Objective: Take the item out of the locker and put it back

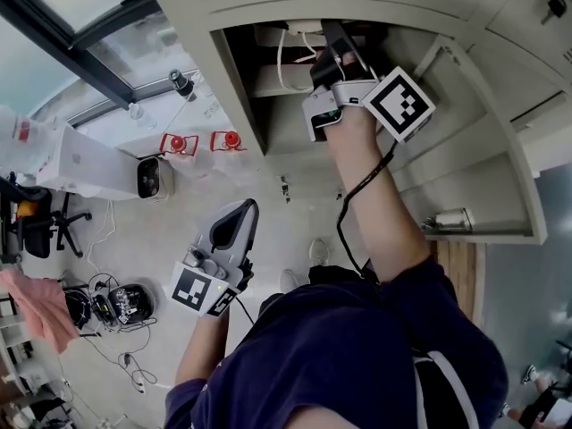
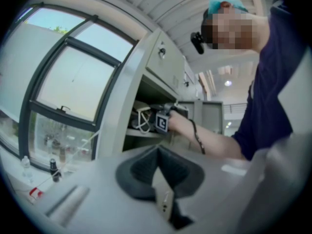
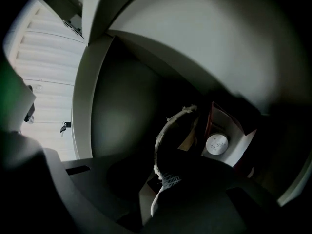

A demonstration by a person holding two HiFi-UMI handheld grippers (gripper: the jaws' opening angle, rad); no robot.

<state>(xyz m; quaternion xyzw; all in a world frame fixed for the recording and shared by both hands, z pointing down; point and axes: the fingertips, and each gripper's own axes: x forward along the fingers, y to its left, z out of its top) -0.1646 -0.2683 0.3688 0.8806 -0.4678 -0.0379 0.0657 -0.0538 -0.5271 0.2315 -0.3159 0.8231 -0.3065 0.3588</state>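
Observation:
The grey locker [image 1: 239, 79] stands open, its compartment dark inside. My right gripper [image 1: 332, 36] reaches deep into it. In the right gripper view its jaws [image 3: 163, 177] are nearly together, and a loop of white cord [image 3: 161, 140] rises straight out from between them. Behind the loop stands a red and white box [image 3: 229, 133] bearing a round white disc [image 3: 216, 144]. White cord [image 1: 286, 61] also shows on the shelf in the head view. My left gripper [image 1: 243, 214] hangs low, outside the locker, shut and empty; its pads [image 2: 141, 167] meet in a point.
The locker door [image 1: 487, 150] swings open to the right. A window [image 2: 73, 82] runs along the left, with red items [image 1: 179, 143] on its sill. On the floor lie an office chair [image 1: 45, 222], tangled cables [image 1: 116, 304] and a pink cloth [image 1: 40, 304].

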